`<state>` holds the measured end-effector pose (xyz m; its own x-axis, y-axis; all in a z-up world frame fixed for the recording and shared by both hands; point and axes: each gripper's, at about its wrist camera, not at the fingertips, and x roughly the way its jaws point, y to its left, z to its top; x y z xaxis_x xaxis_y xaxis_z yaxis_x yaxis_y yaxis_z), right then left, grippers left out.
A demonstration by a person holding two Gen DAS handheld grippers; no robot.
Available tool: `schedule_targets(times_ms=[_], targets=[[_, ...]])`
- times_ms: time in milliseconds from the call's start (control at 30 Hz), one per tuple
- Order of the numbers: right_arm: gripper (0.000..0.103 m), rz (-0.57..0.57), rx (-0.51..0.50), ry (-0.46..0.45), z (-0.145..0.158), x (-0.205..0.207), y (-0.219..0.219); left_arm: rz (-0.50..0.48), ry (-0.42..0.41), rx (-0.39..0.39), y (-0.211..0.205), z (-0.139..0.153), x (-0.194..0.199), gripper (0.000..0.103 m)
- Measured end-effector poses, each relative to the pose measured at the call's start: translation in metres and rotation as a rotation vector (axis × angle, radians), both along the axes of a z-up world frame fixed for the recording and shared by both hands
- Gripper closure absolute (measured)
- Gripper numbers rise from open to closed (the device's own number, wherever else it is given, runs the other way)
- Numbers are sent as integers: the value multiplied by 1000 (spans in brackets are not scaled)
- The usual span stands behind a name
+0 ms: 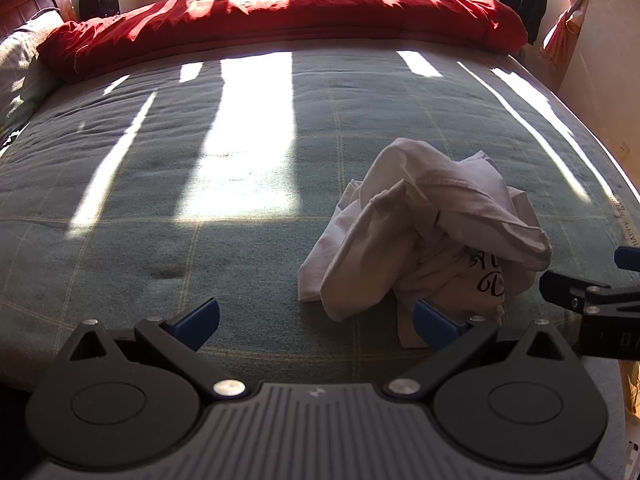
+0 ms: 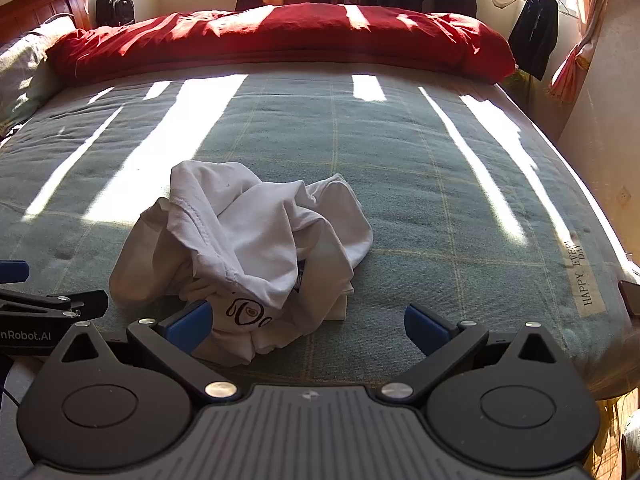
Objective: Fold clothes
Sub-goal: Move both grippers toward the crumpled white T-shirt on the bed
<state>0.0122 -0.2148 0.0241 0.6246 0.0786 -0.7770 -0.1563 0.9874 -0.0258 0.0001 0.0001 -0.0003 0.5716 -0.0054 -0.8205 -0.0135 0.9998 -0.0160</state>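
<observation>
Sunlight falls in bars across the green checked bed cover [image 2: 400, 168], and the crumpled white shirt [image 2: 244, 248] lies heaped on it near my edge of the bed. From my right wrist view the shirt sits left of centre, its printed part touching the inner blue finger [image 2: 188, 326] of my right gripper [image 2: 308, 326], whose jaws stand wide apart with nothing between them but cloth edge and bed cover. That view also shows a strip of lettering reading "HAPPY EVERY DAY" [image 2: 582, 276] along the cover's right border, which my left wrist view shows only as a blur at its rim. From the left wrist view the white shirt [image 1: 428, 236] sits right of centre, its hem draped against one blue finger [image 1: 434, 322] of my left gripper [image 1: 316, 320], likewise spread open and holding nothing. Across the far side of the bed lies a red duvet [image 1: 280, 12]. A black backpack [image 2: 115, 6] stands by the wall, and dark clothes [image 2: 534, 36] hang near the window.
</observation>
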Motion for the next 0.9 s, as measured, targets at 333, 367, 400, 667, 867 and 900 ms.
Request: schedule_targets(times_ms=[333,367,400,667,867,900], targets=[[0,0,6,-11,-3,3,-5,25,17,-36,5,-1,12,0],[0,-1,9,-11,-2,5,-6,27,25,-43,5,-1,14,0],[0,-6,13,-8,-2,6,-6,33,33,-56,7,-2,16,0],[0,-24,31,-7,0,10,-11,63,47,-32,10,-4,21,1],[0,-23,45,-11,2,14,-11,63,44,-114,14,-5,22,1],[0,-21,46,-19,3,14,-11,68,36,-110,13,-5,21,1]])
